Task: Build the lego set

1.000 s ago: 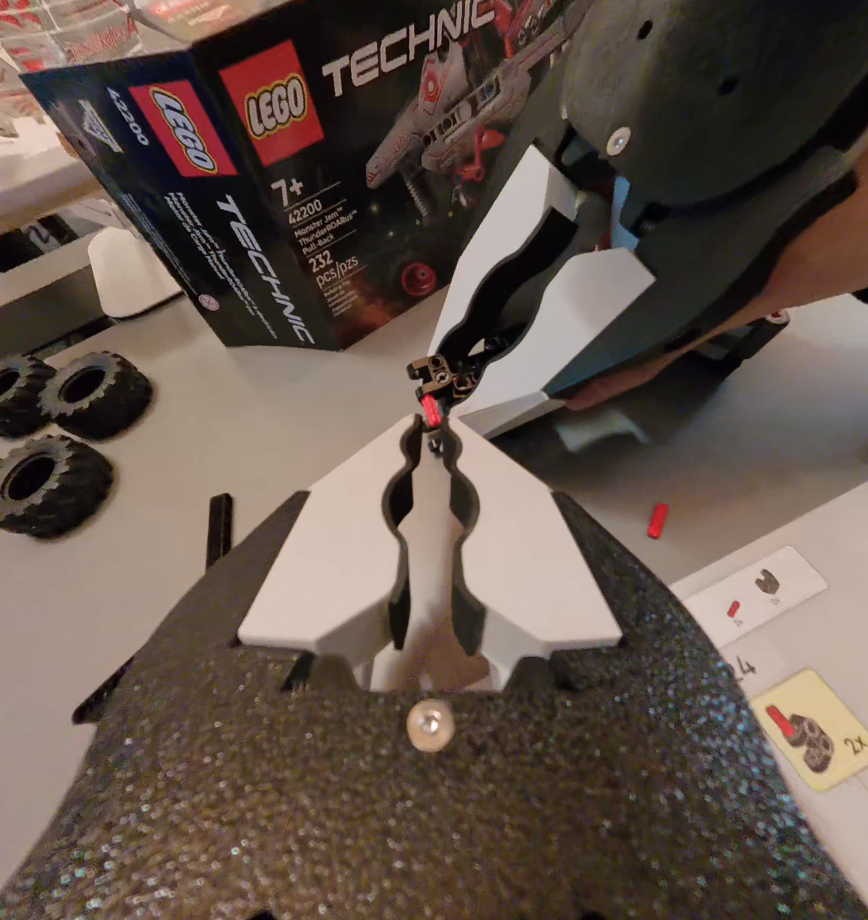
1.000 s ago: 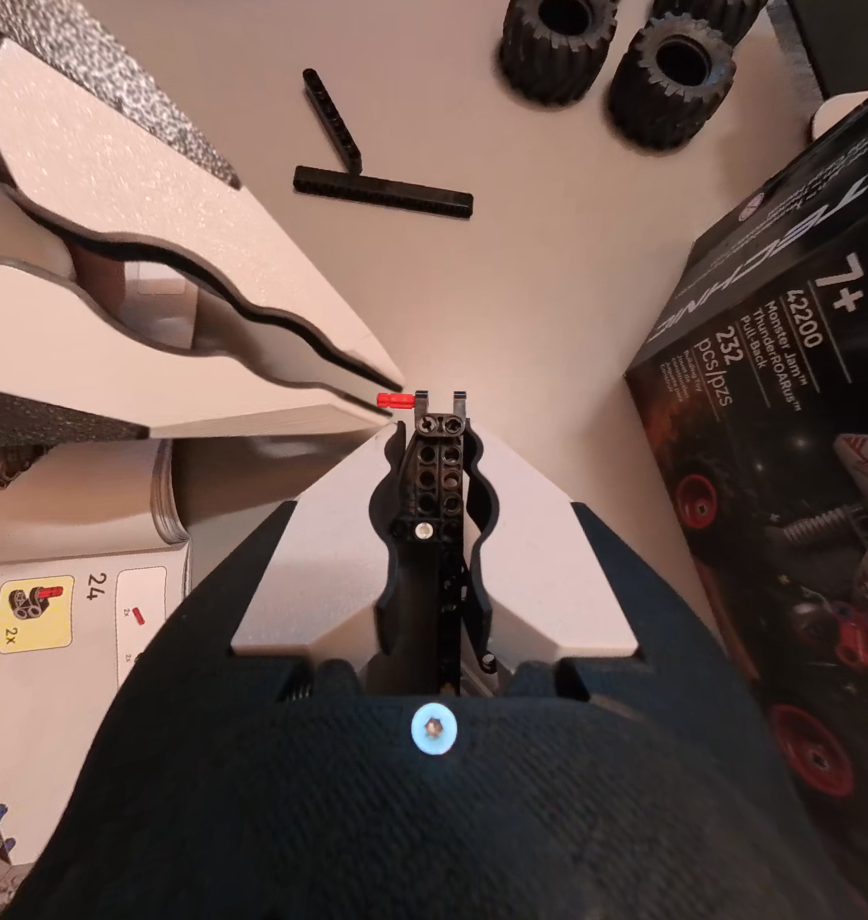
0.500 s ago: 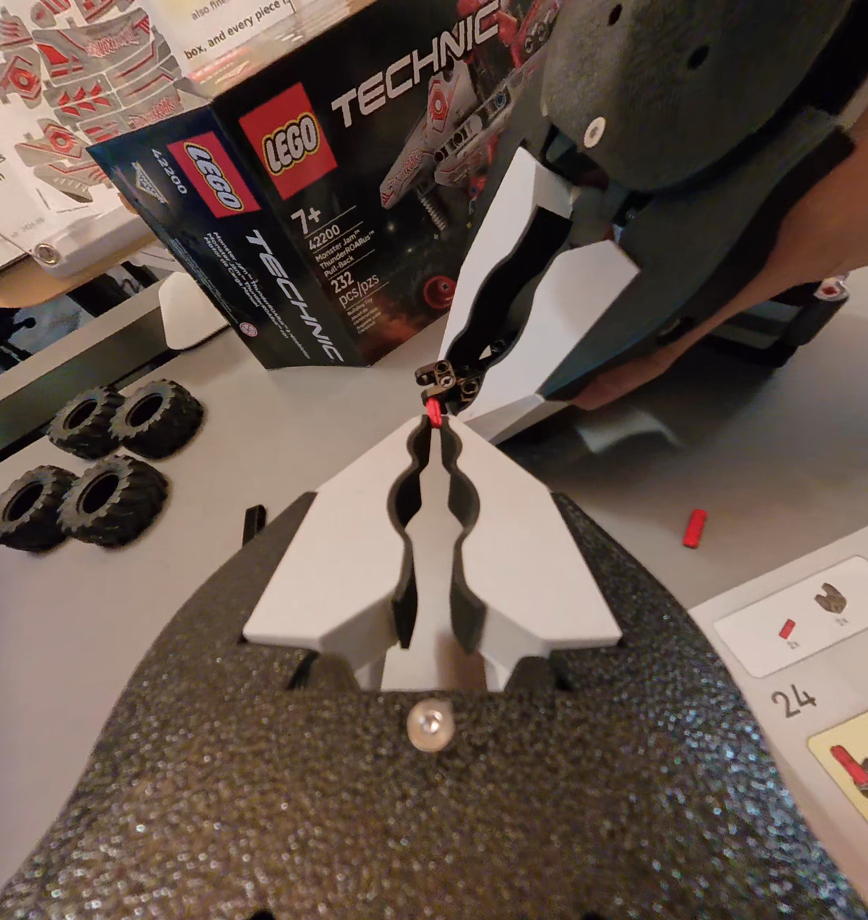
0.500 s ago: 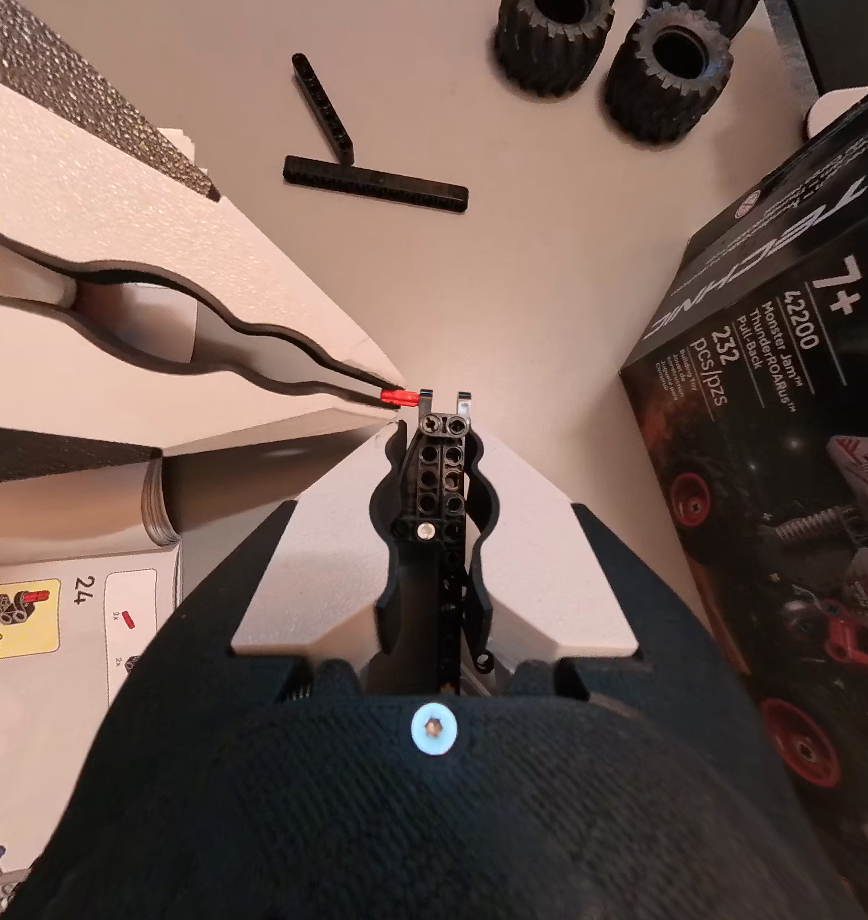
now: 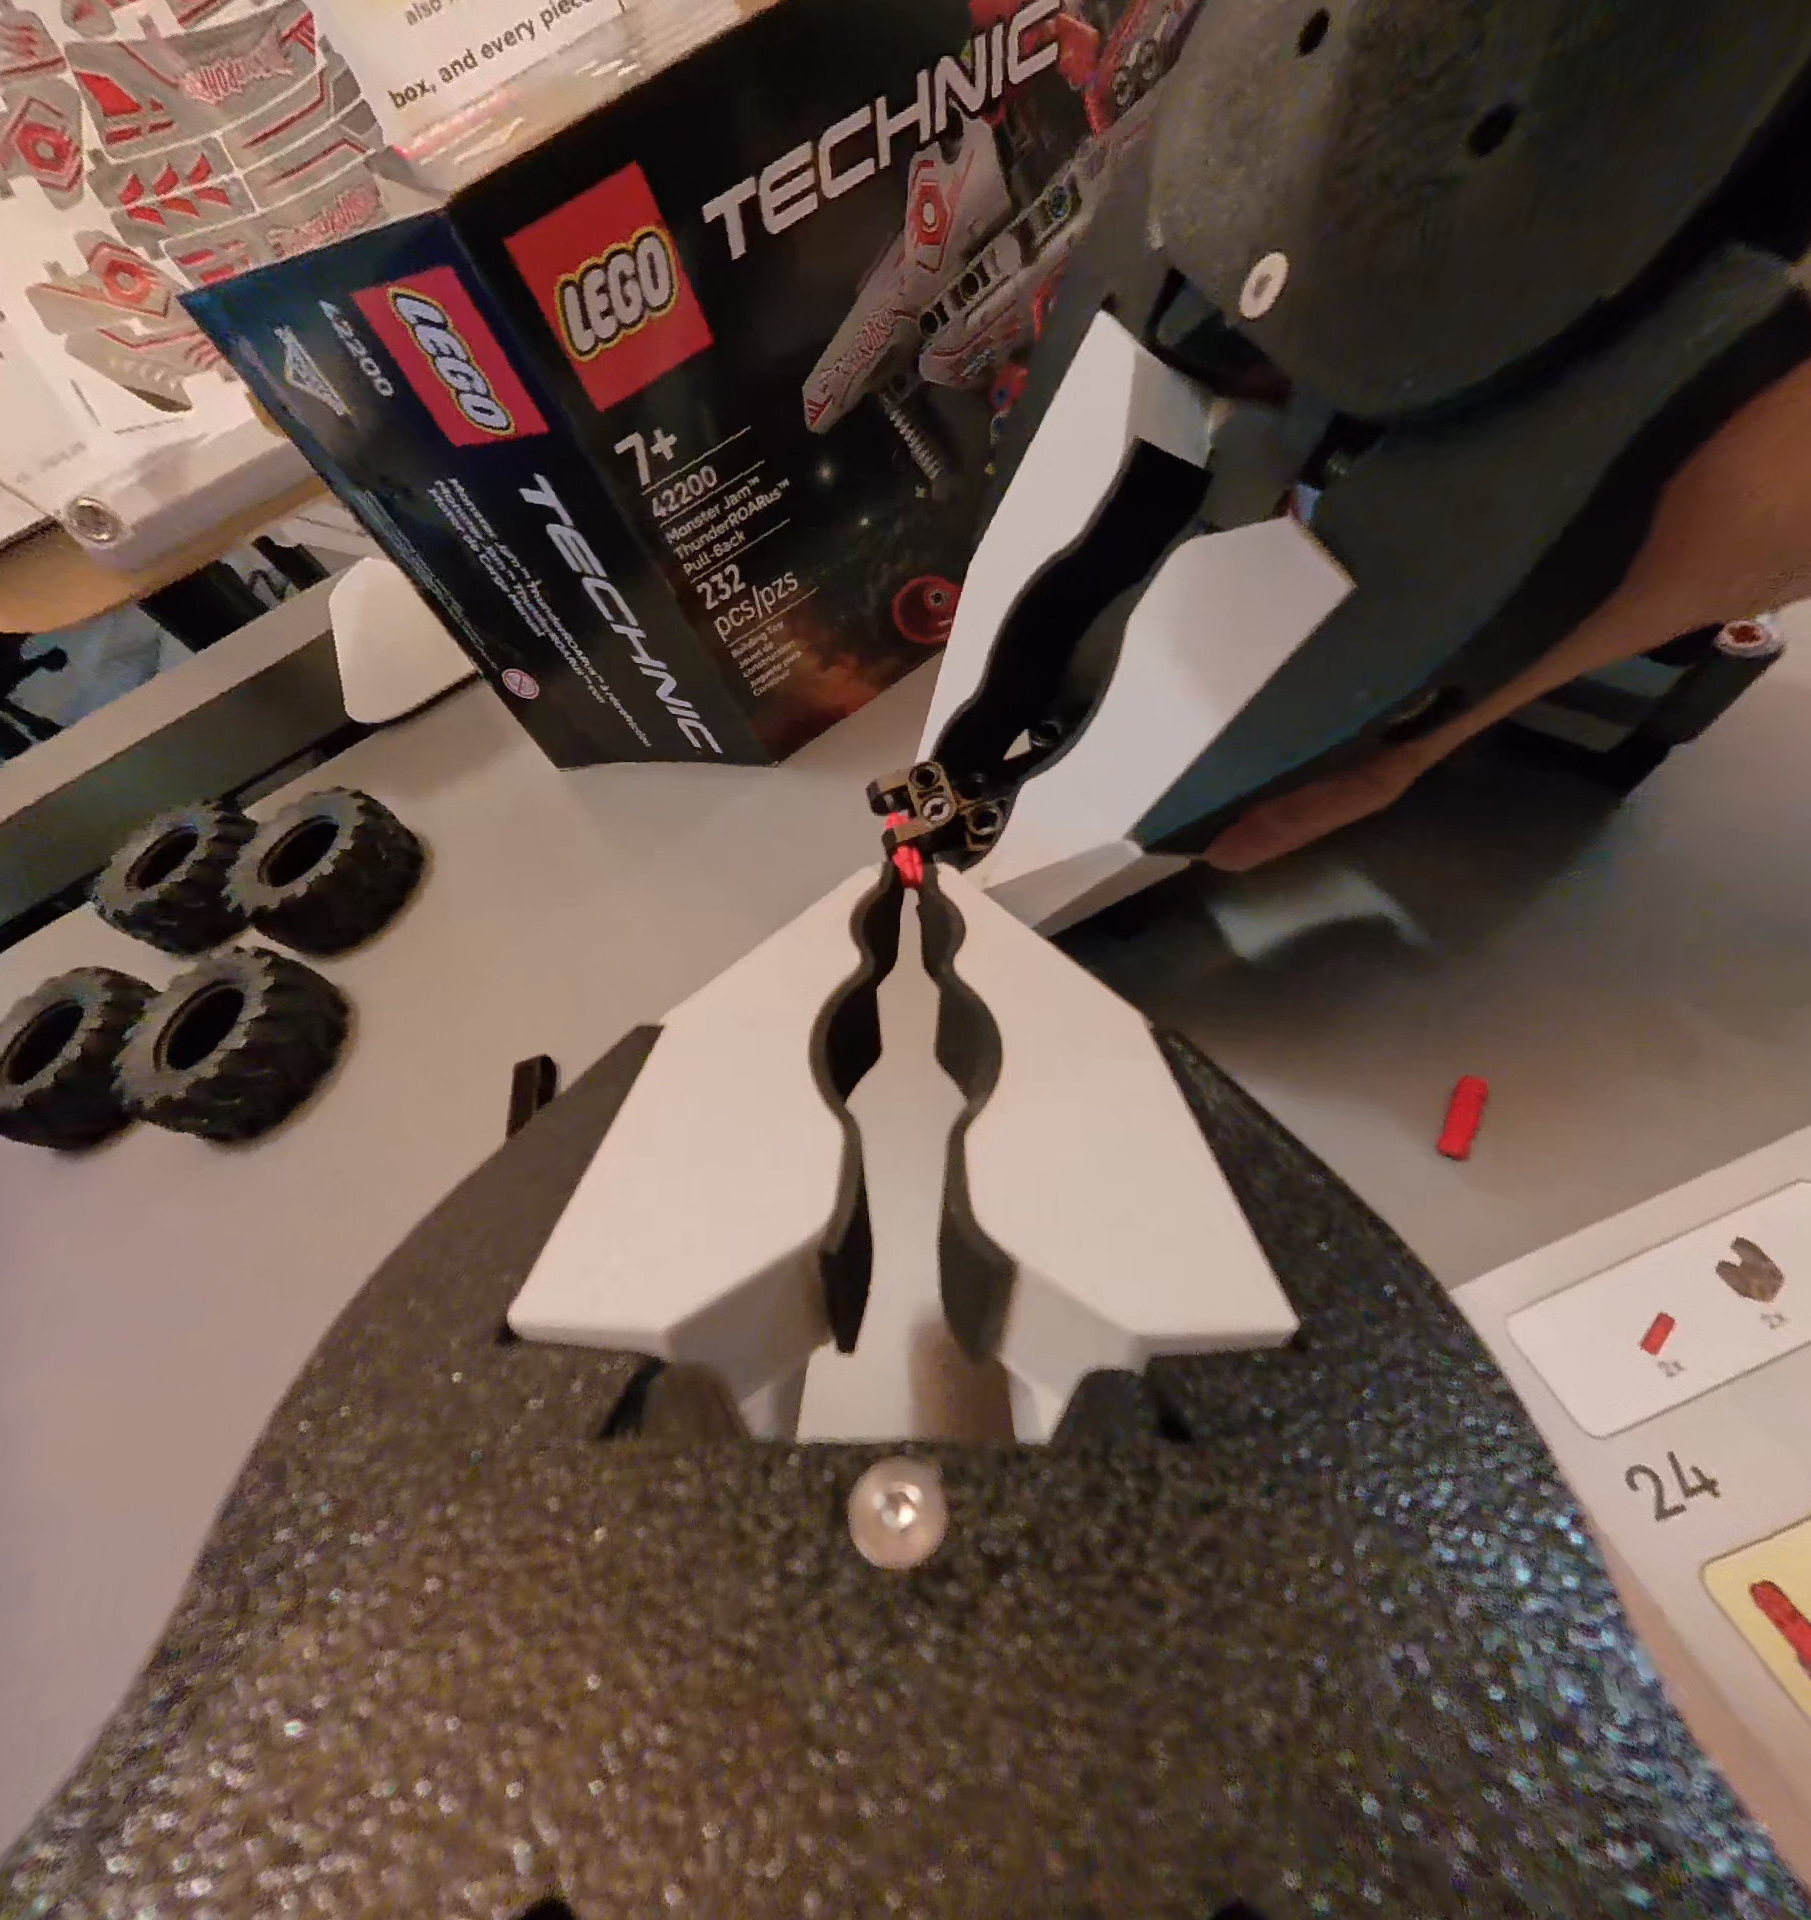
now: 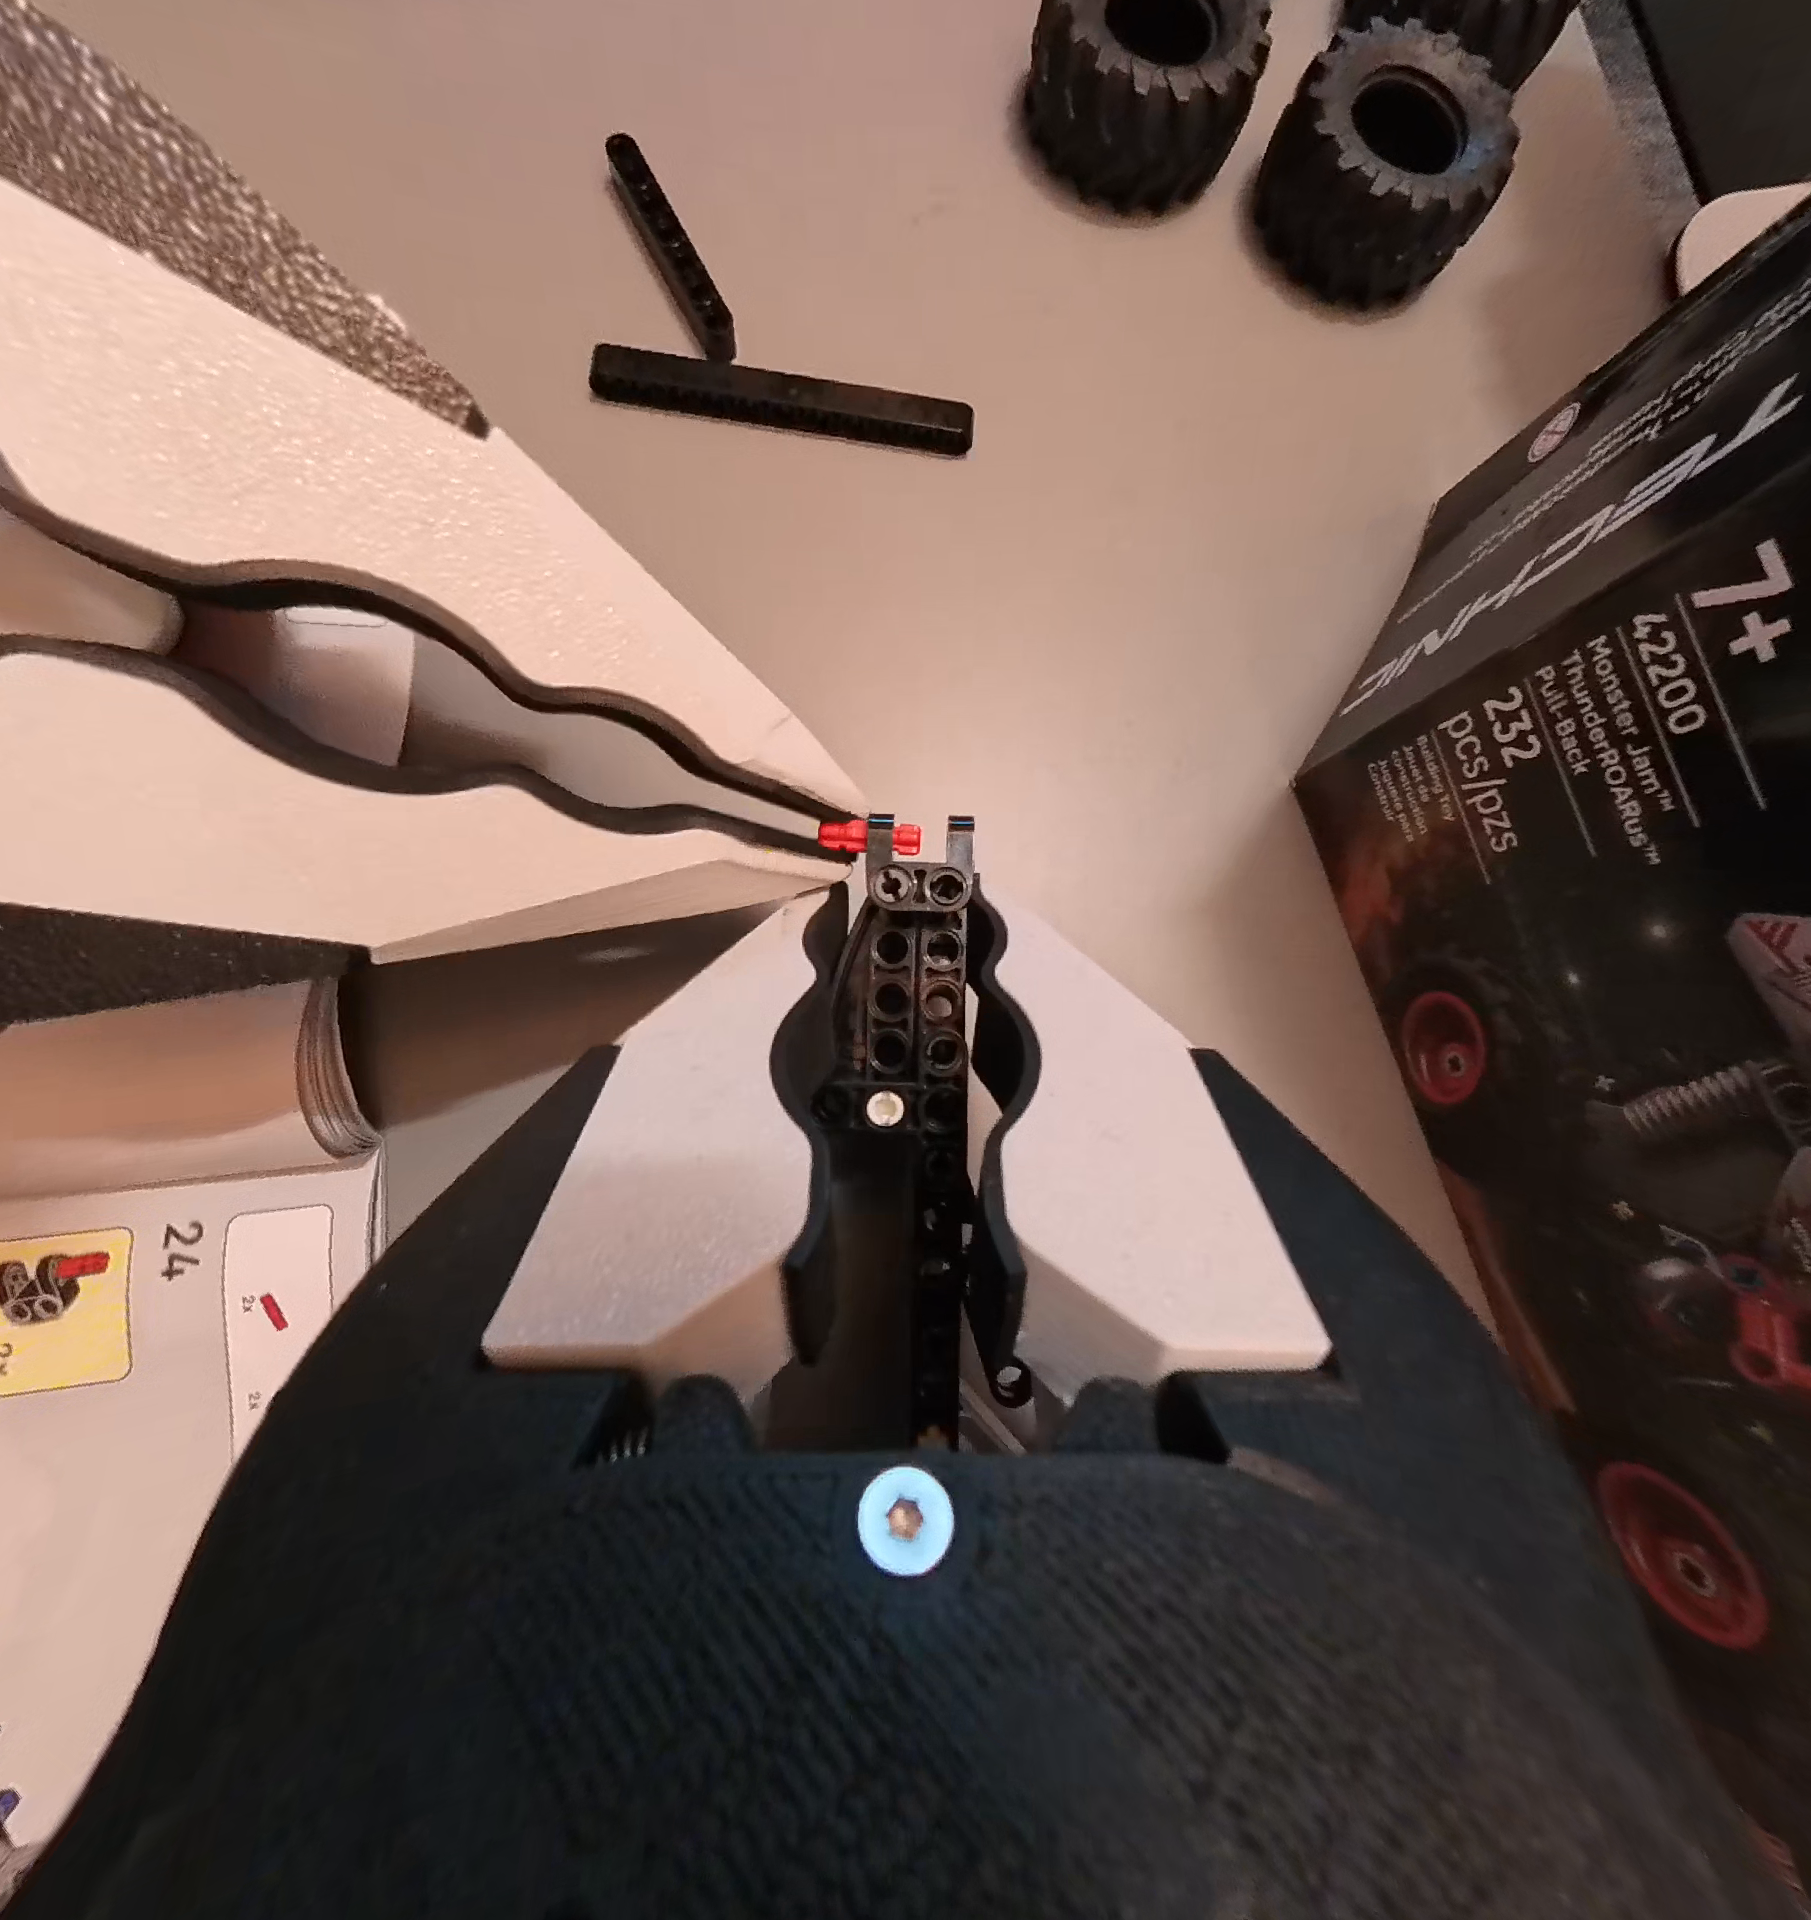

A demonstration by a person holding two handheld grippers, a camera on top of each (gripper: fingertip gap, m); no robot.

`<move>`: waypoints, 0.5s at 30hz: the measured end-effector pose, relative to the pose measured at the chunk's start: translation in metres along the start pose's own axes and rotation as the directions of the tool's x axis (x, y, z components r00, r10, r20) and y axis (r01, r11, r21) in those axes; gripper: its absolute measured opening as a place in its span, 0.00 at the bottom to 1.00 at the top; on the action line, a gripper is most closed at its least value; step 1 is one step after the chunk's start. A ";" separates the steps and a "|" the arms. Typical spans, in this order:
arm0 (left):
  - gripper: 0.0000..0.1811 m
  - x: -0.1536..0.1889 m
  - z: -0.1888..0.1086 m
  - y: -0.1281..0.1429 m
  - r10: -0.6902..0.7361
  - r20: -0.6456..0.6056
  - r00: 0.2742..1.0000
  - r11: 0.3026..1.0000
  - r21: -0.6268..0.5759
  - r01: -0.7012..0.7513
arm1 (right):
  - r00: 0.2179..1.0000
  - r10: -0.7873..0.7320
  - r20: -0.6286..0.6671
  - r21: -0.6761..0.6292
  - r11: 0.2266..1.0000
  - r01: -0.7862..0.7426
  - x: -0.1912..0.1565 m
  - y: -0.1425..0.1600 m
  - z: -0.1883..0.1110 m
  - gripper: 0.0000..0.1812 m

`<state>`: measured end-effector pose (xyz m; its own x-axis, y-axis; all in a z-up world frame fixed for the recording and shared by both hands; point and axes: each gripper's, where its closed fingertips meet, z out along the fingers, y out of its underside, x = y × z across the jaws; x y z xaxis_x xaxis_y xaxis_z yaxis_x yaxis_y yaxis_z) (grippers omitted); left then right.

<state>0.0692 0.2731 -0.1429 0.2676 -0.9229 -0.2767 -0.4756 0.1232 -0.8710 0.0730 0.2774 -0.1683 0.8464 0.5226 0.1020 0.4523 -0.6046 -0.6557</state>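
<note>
Left gripper (image 5: pixel 909 883) fingers pinch a red pin (image 5: pixel 907 864) against the right gripper's (image 5: pixel 968 821) black assembly (image 5: pixel 932 805).

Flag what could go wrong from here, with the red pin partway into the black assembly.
1. The left hand-held gripper pinches the red pin only at its tips, so the pin could tilt or pop out under push.
2. The pin has passed only one fork tab of the black assembly; misalignment could jam it there.
3. The right hand-held gripper grips the assembly's sides, so sideways push may twist it. A dropped pin could be confused with the spare red pin.
</note>
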 end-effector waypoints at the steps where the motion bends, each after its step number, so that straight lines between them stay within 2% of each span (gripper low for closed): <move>1: 0.01 0.000 0.000 0.000 -0.001 0.001 1.000 1.000 -0.003 0.001 | 1.000 -0.001 -0.006 -0.003 1.000 0.001 0.000 0.000 0.000 0.11; 6: 0.01 0.001 -0.001 0.001 0.001 0.024 1.000 1.000 -0.008 -0.001 | 1.000 0.019 0.025 -0.002 1.000 -0.019 -0.002 0.000 0.000 0.11; 10: 0.01 0.002 -0.001 0.001 -0.169 -0.061 0.984 0.986 -0.008 0.169 | 0.999 0.020 0.030 -0.004 1.000 -0.020 -0.002 0.001 0.000 0.11; 12: 0.01 0.001 -0.001 0.001 -0.116 -0.032 0.993 0.993 -0.011 0.115 | 0.999 0.021 0.034 -0.006 1.000 -0.021 -0.002 0.000 0.001 0.11; 15: 0.01 0.000 -0.002 0.001 0.037 0.047 0.998 0.999 -0.028 -0.035 | 0.999 0.014 0.035 -0.002 1.000 -0.014 -0.002 0.000 0.001 0.11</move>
<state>0.0665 0.2728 -0.1429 0.2886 -0.8998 -0.3271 -0.5082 0.1456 -0.8489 0.0709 0.2771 -0.1690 0.8424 0.5348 0.0662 0.4409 -0.6133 -0.6553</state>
